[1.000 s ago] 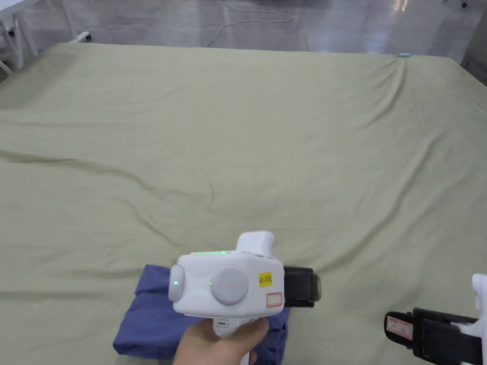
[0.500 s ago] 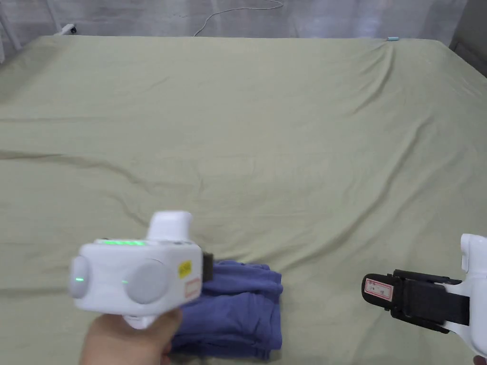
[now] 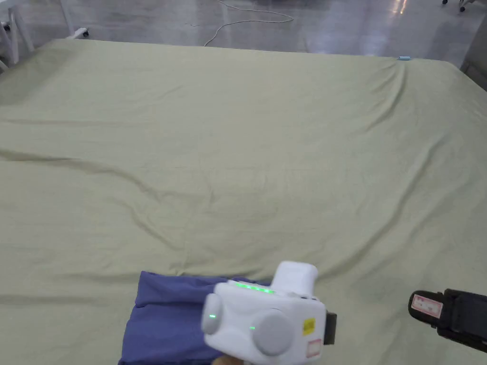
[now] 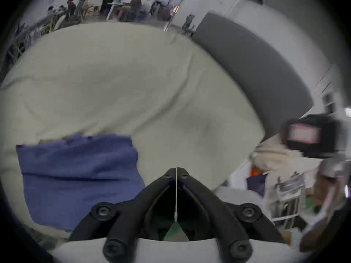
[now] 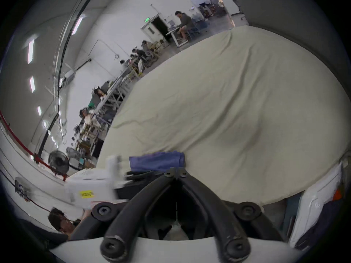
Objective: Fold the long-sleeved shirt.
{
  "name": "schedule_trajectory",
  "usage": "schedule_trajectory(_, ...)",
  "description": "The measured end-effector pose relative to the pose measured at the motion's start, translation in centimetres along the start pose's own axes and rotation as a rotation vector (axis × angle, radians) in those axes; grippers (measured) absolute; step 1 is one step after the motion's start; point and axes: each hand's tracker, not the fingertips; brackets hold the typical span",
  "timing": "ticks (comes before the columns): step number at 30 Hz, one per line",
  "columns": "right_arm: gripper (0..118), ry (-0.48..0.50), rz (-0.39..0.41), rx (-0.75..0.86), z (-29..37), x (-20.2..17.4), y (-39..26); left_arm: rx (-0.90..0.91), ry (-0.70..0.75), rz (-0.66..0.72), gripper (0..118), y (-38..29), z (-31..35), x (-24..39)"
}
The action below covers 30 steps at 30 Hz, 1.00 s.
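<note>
A wide bed (image 3: 266, 142) covered by a pale olive-green sheet (image 3: 333, 199) carries everything. The sheet is creased, with long wrinkles running across its left side and a diagonal fold toward the far right corner. On it, close to the near edge, lies a folded blue long-sleeved shirt (image 3: 164, 313), a compact rectangle flat on the sheet (image 4: 79, 176). A small light-blue object (image 3: 404, 58), too small to identify, perhaps a clip, sits at the far right edge.
</note>
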Motion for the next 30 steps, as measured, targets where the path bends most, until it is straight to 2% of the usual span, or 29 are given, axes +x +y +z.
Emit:
schedule_trajectory(3, 0, 0.005, -0.022, 0.012, -2.5, -1.8, 1.0, 0.133, -0.057, 0.059, 0, 1.7, 7.7, -4.3)
schedule_trajectory(5, 0, 0.015, -0.019, -0.039, -5.6, -3.8, 1.2, 0.182, 0.044, 0.103, 0, 2.4, 11.5, -8.2)
schedule_trajectory(7, 0, -0.062, 0.03, -0.158, -10.1, -6.1, 0.9, 0.199, 0.198, 0.124, 0, 2.4, 14.2, -11.5)
schedule_trajectory(9, 0, -0.05, 0.07, -0.211, -14.6, -7.9, -0.3, 0.166, 0.314, 0.128, 0, 2.2, 15.6, -14.8)
schedule_trajectory(12, 0, -0.072, 0.048, -0.353, -21.0, -8.4, -2.5, 0.124, 0.356, 0.233, 0, 1.0, 16.4, -18.2)
schedule_trajectory(14, 0, -0.155, 0.058, -0.416, -24.4, -8.2, -4.1, 0.104, 0.354, 0.267, 0, 0.2, 16.2, -19.7)
schedule_trajectory(16, 0, -0.292, 0.144, -0.491, -27.3, -7.3, -6.0, 0.085, 0.352, 0.282, 0, -0.5, 15.8, -20.4)
schedule_trajectory(18, 0, -0.243, 0.168, -0.393, -27.1, -7.2, -5.9, 0.069, 0.358, 0.296, 0, -1.0, 15.2, -20.9)
schedule_trajectory(20, 0, -0.247, 0.14, -0.448, -26.7, -7.5, -5.0, 0.07, 0.322, 0.346, 3, -1.3, 14.7, -21.7)
schedule_trajectory(21, 0, -0.243, 0.136, -0.447, -26.7, -7.3, -4.8, 0.093, 0.303, 0.373, 21, -1.4, 14.4, -22.1)
schedule_trajectory(22, 0, -0.236, 0.142, -0.454, -26.9, -7.0, -4.9, 0.119, 0.283, 0.391, 65, -1.5, 14.2, -22.5)
schedule_trajectory(23, 0, -0.225, 0.143, -0.458, -26.8, -6.8, -4.8, 0.126, 0.253, 0.396, 94, -1.6, 13.4, -23.1)
schedule_trajectory(24, 0, -0.213, 0.134, -0.458, -26.7, -6.5, -4.7, 0.12, 0.233, 0.393, 109, -1.8, 12.8, -23.5)
schedule_trajectory(28, 0, -0.152, 0.055, -0.448, -26.3, -5.2, -4.6, 0.04, 0.141, 0.438, 111, -2.3, 8.2, -26.0)
schedule_trajectory(30, 0, -0.126, 0.015, -0.435, -26.1, -4.6, -4.7, -0.105, 0.023, 0.47, 110, -2.6, 5.0, -27.1)
